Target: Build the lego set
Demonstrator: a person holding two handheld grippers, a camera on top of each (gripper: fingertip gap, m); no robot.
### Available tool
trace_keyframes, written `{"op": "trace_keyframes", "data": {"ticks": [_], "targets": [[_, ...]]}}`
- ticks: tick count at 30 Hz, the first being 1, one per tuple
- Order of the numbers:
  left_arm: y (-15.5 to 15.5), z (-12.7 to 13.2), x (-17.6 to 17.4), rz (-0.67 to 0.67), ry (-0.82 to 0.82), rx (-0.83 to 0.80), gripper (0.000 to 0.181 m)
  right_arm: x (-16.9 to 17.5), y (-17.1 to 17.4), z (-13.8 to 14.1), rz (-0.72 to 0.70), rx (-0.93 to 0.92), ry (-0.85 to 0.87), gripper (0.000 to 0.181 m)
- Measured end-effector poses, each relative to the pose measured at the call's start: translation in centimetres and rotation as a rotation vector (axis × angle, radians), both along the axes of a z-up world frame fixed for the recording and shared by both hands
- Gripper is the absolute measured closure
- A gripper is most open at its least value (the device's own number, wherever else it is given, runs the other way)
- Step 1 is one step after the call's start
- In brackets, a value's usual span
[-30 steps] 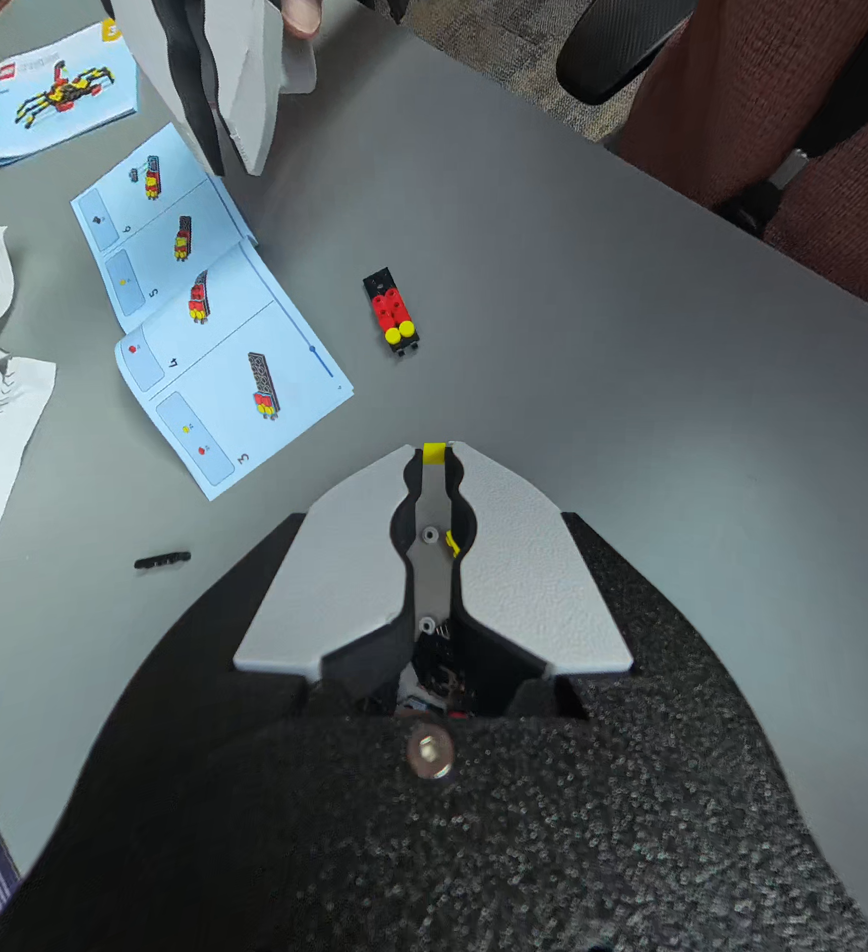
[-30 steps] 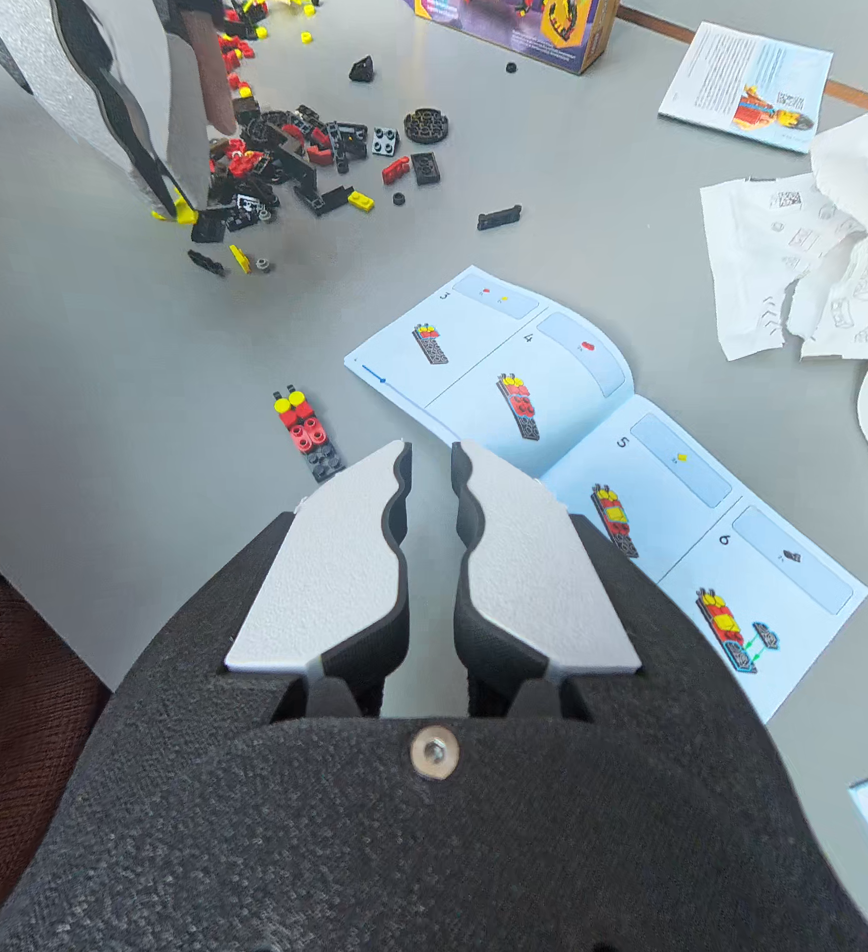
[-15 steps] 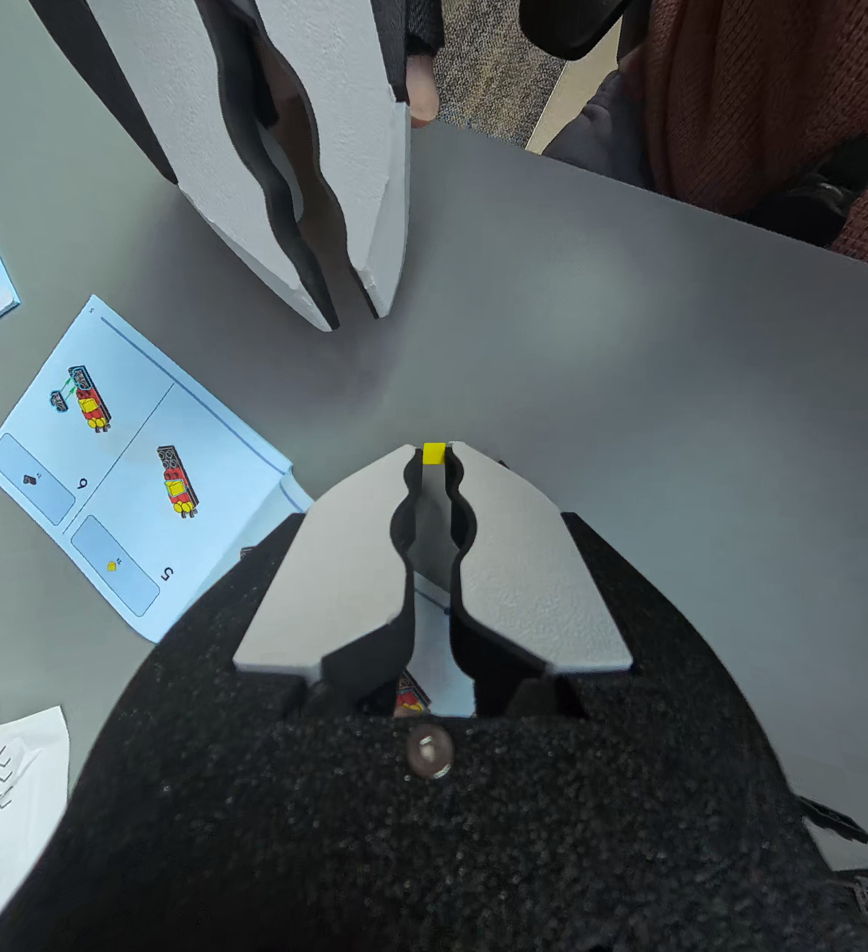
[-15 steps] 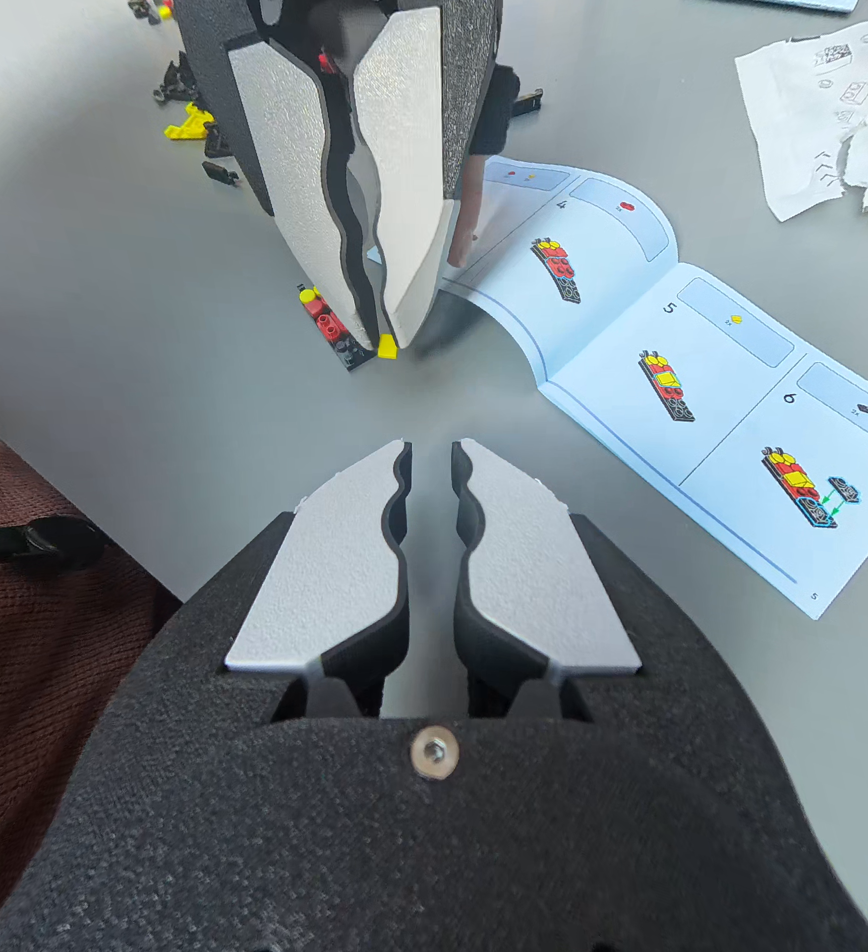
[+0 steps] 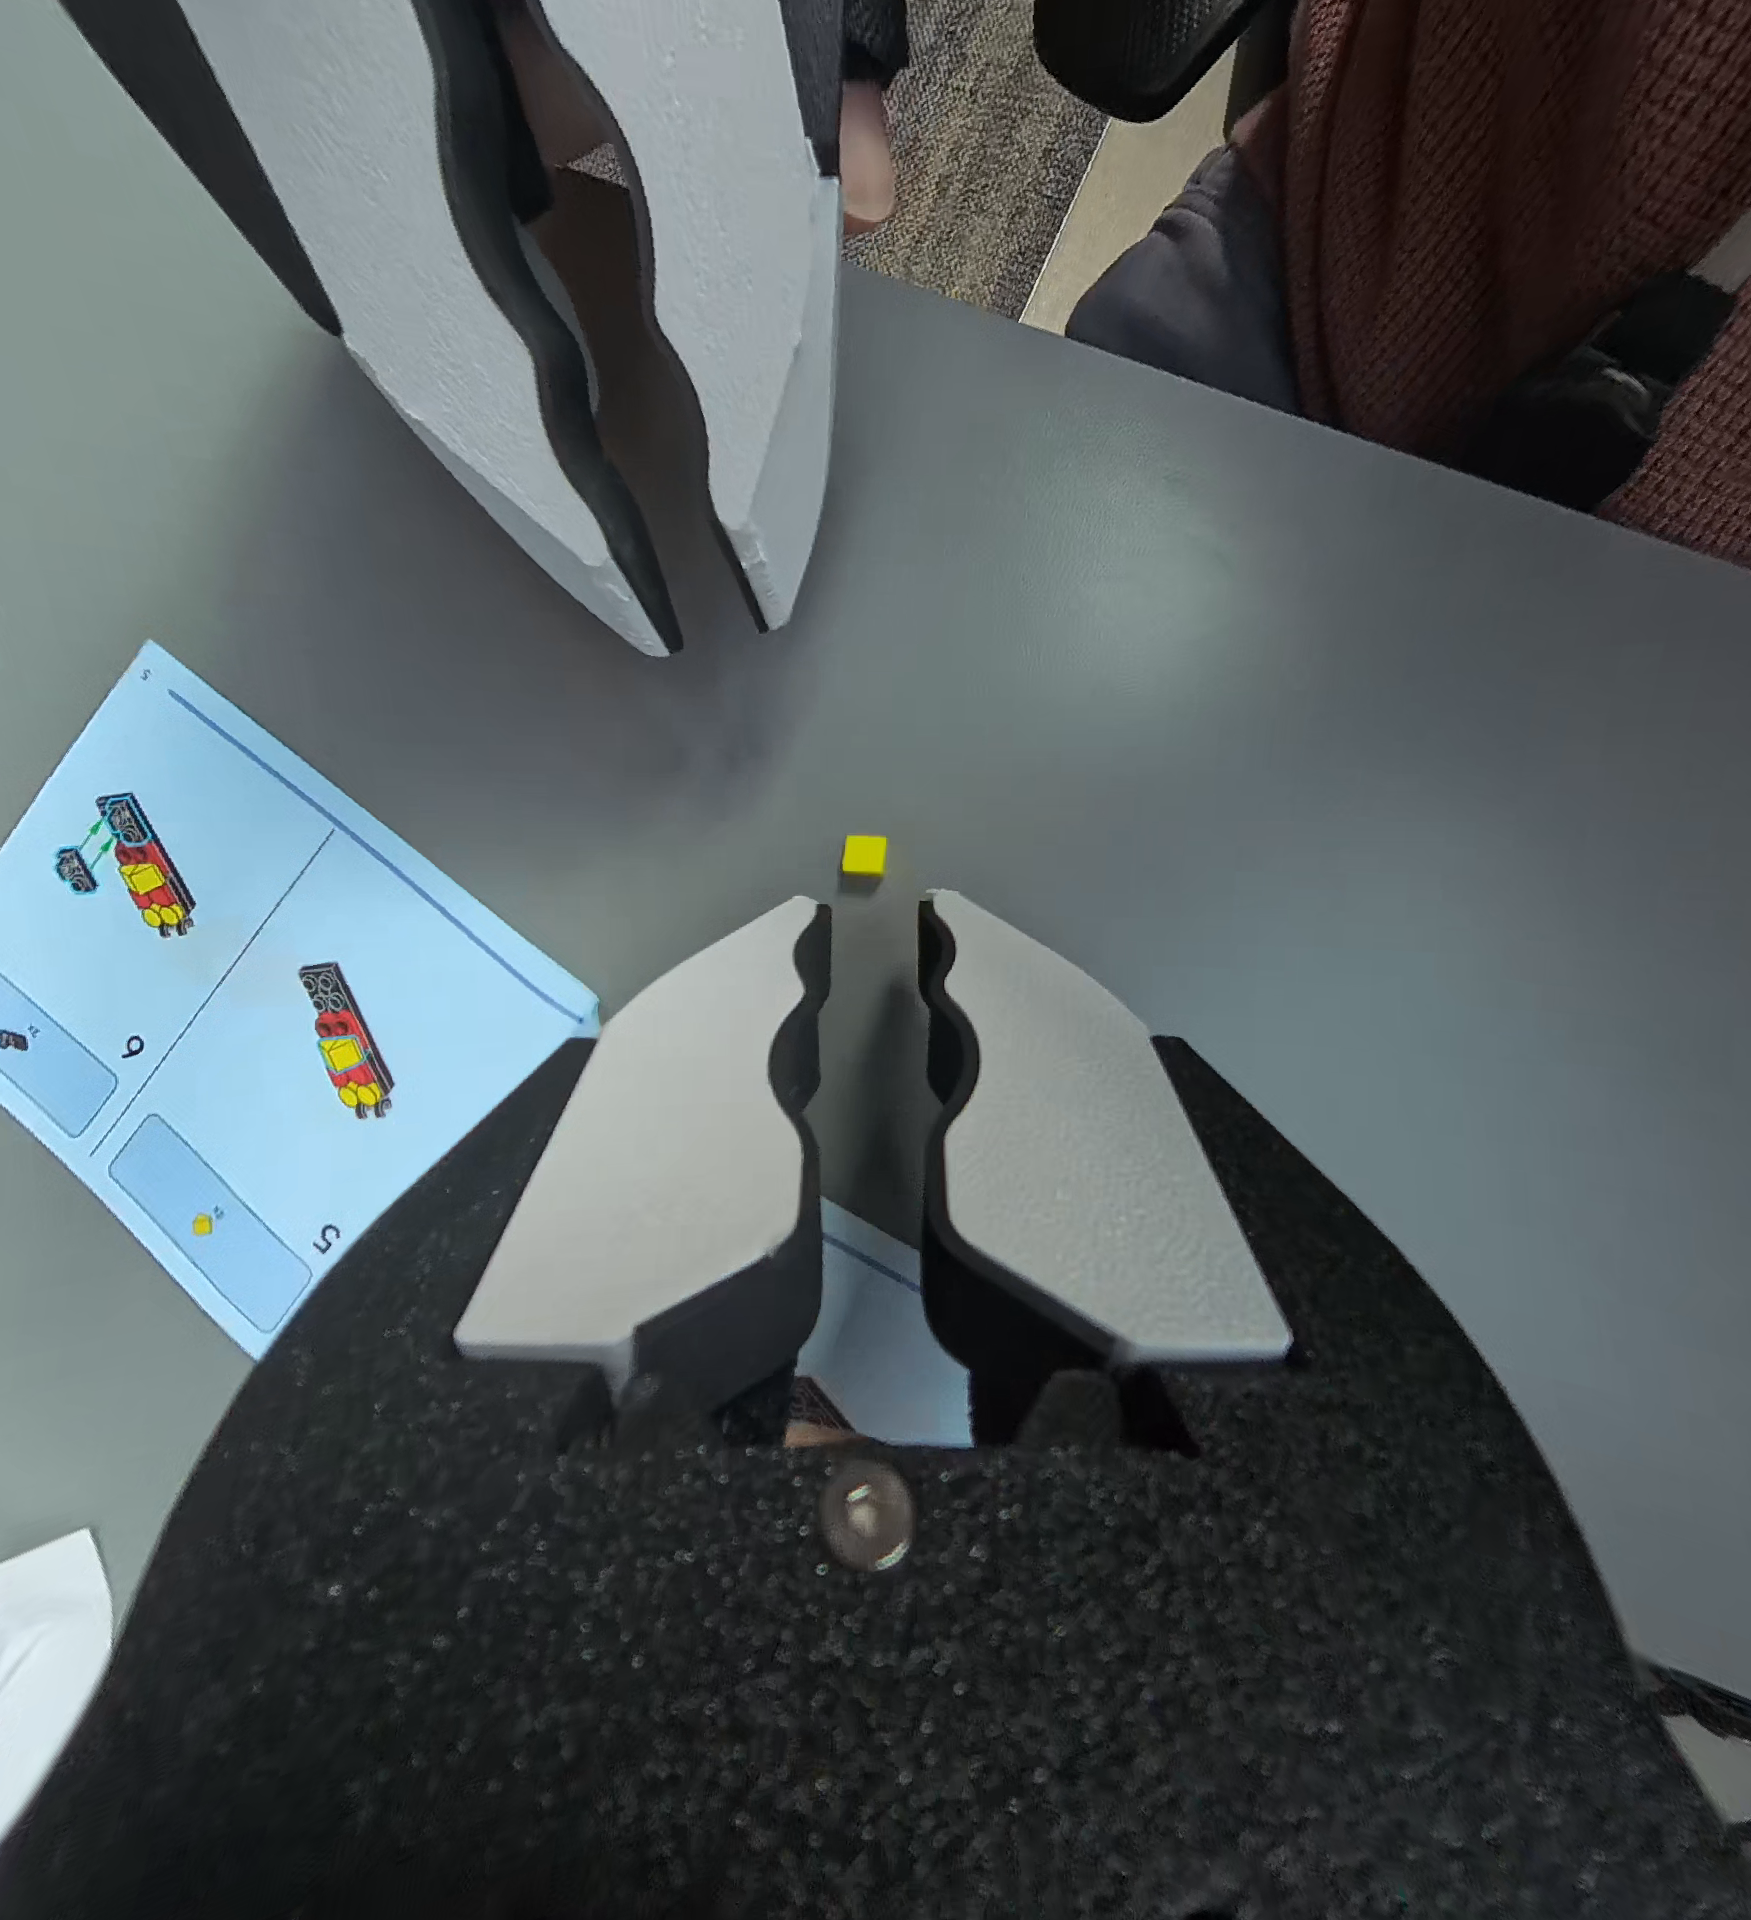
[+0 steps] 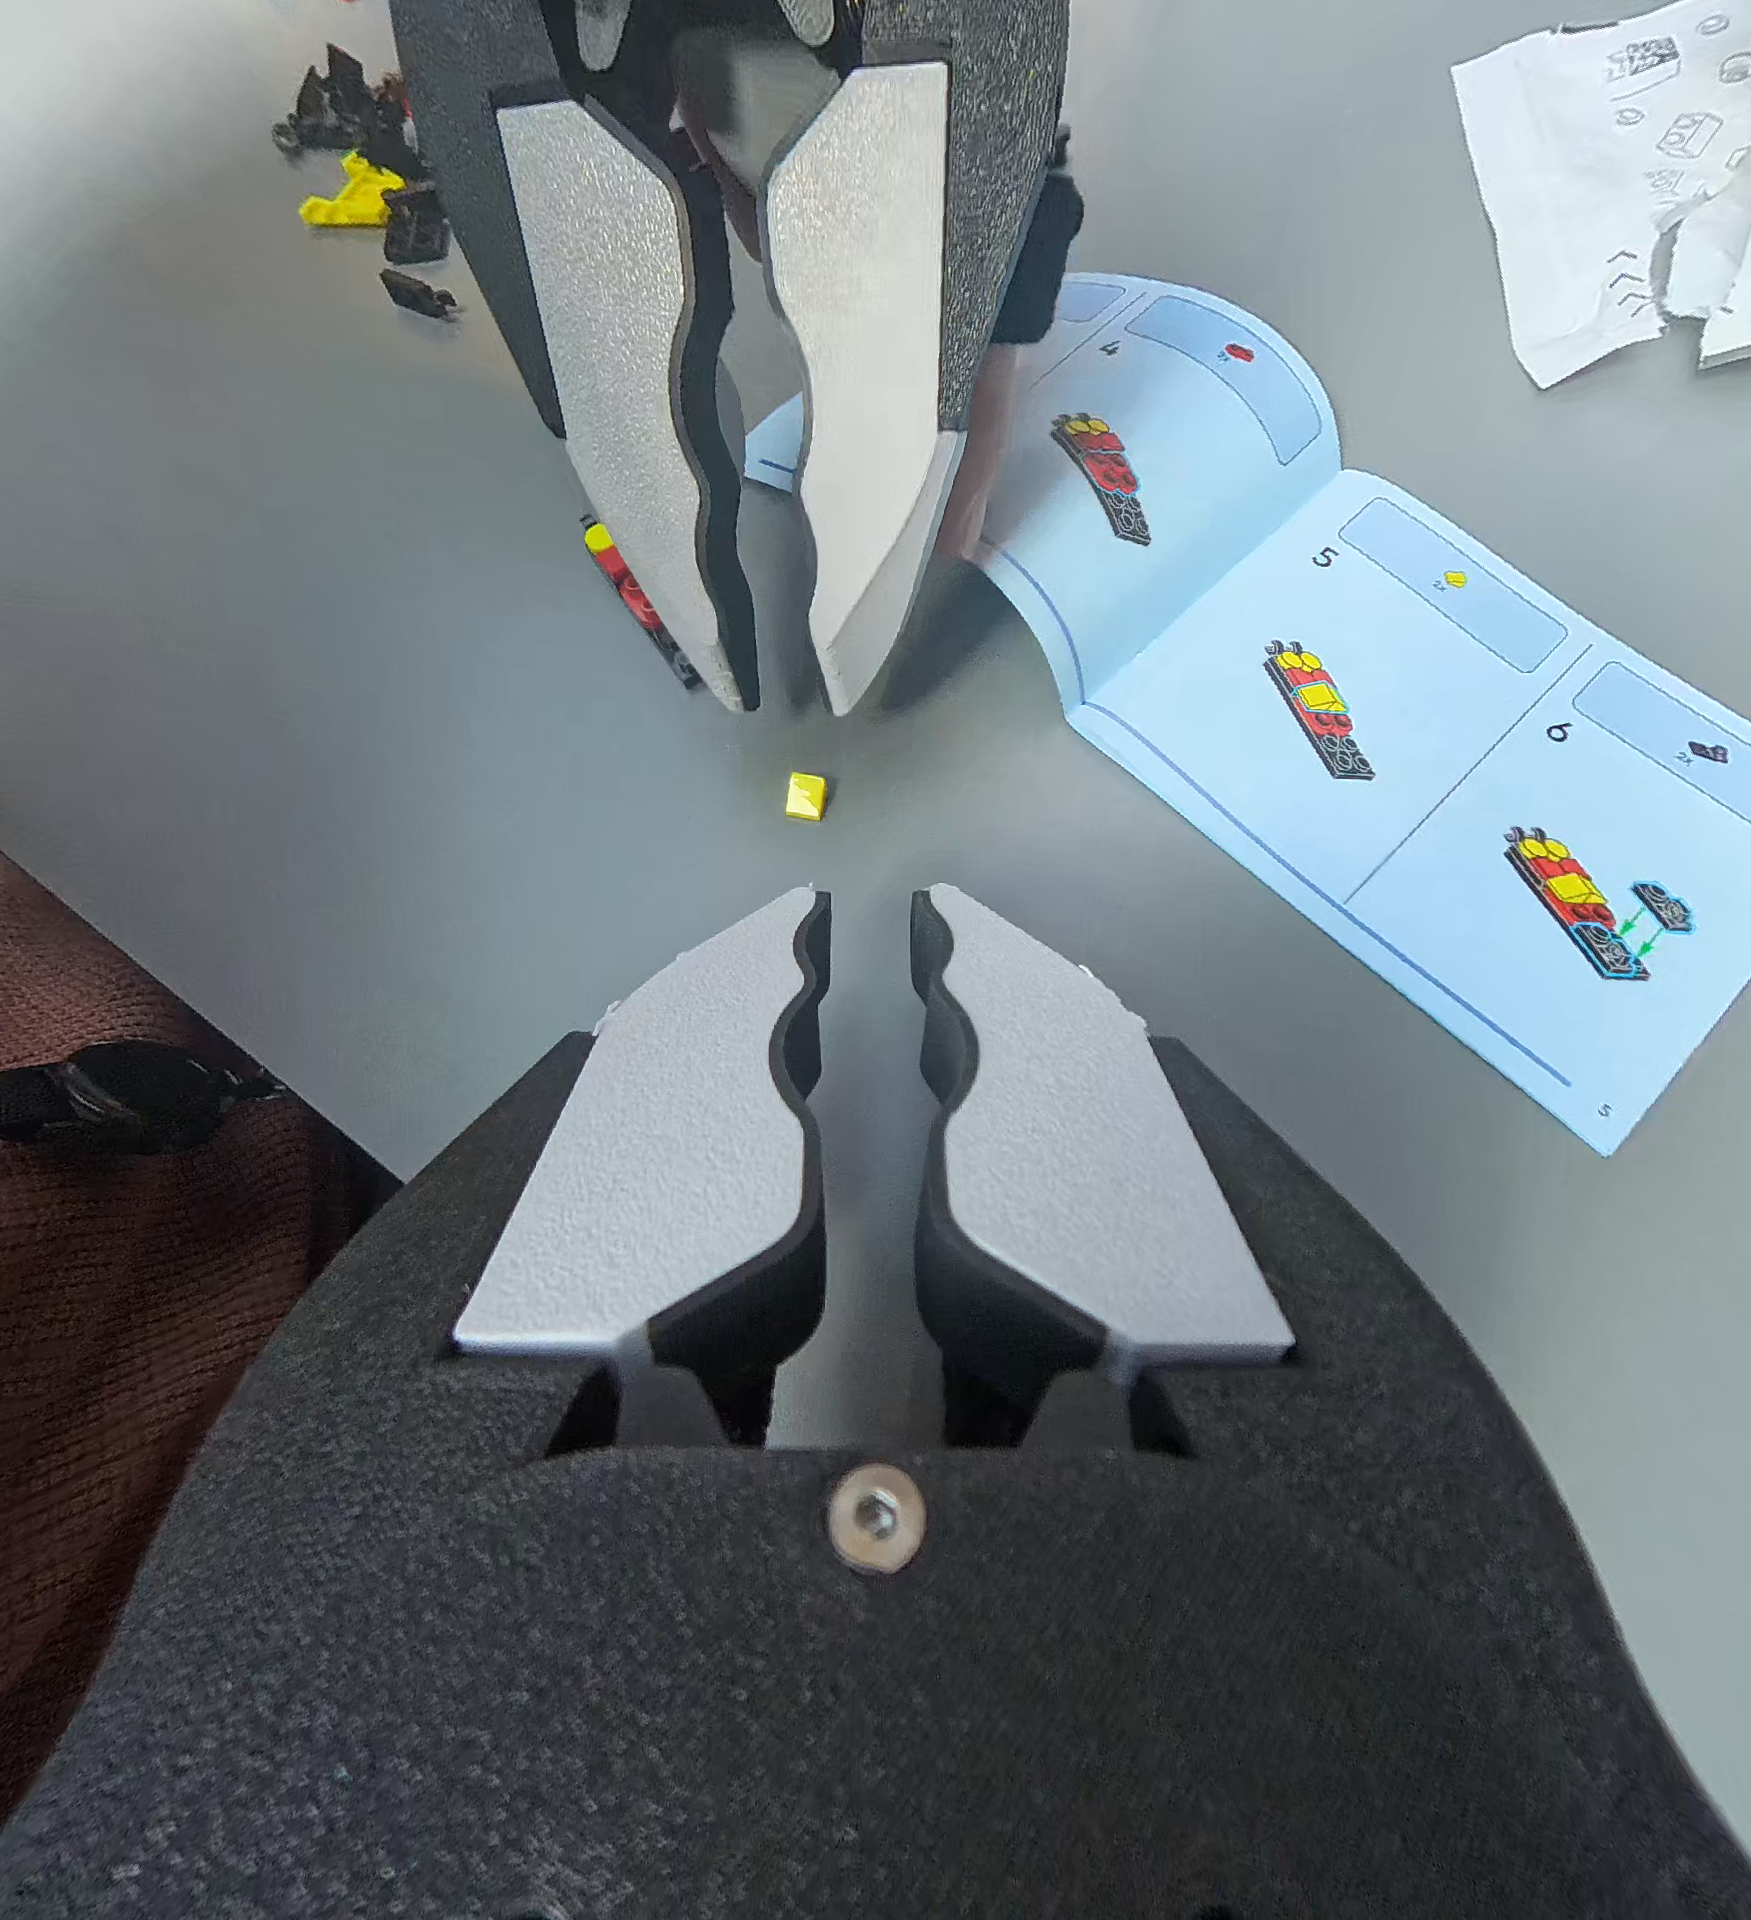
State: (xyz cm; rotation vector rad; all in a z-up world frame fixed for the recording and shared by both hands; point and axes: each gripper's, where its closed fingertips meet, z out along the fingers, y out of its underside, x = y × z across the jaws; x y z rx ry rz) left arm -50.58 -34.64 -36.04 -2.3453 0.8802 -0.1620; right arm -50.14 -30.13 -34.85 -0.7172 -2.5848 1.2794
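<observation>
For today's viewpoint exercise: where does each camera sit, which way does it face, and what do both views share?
Left wrist view: sits on the left gripper, facing the table edge and the right gripper; own open fingers show.
Right wrist view: sits on the right gripper, facing the left gripper; own open fingers show.
Shared: small yellow lego tile, open pale-blue instruction booklet, grey table.

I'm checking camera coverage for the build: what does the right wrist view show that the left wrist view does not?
Only the right wrist view: the partly built red, yellow and black assembly behind the left gripper, the loose brick pile, and the booklet's earlier curled page. Only the left wrist view: carpet floor. Both share the small yellow piece lying on the grey table, the open instruction booklet, torn white paper.
</observation>
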Motion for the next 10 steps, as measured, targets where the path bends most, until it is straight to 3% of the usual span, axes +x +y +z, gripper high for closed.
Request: {"op": "trace_keyframes", "data": {"ticks": [1, 7, 10], "targets": [[-0.6, 0.4, -0.2, 0.029, 0.008, 0.009, 0.166, 0.2, -0.4, 0.0, 0.012, -0.005, -0.001, 0.168], [-4.7, 4.0, -0.7, 0.371, 0.053, 0.178, 0.170, 1.1, -2.7, -0.5, 0.026, -0.025, 0.018, 0.168], [-7.0, 4.5, 1.6, 0.481, 0.005, 0.204, 0.171, 1.3, -3.2, -1.5, 0.033, 0.039, 0.019, 0.171]]}}
